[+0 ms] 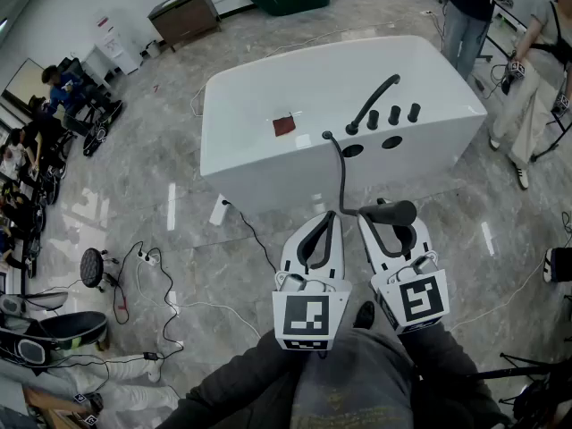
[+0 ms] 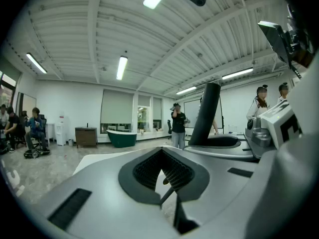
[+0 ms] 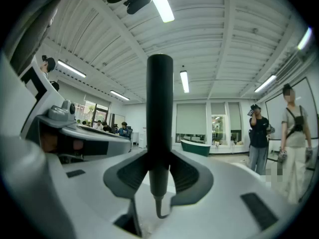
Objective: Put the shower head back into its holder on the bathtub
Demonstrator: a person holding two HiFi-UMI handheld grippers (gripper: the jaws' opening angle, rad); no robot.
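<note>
Before 1 bathtub (image 1: 255,155), right gripper (image 1: 388,229) clamping 1 shower head (image 1: 391,212), left gripper (image 1: 330,218) fingers (image 1: 295,253) together

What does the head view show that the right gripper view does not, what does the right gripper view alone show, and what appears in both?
Head view only: the black faucet on the white bathtub, and the hose running down from the tub's deck. Right gripper view only: the ceiling light strips, and a close look at the right gripper with its jaws closed on the handle. Both: the shower head held by that gripper, and the green tub far off.
</note>
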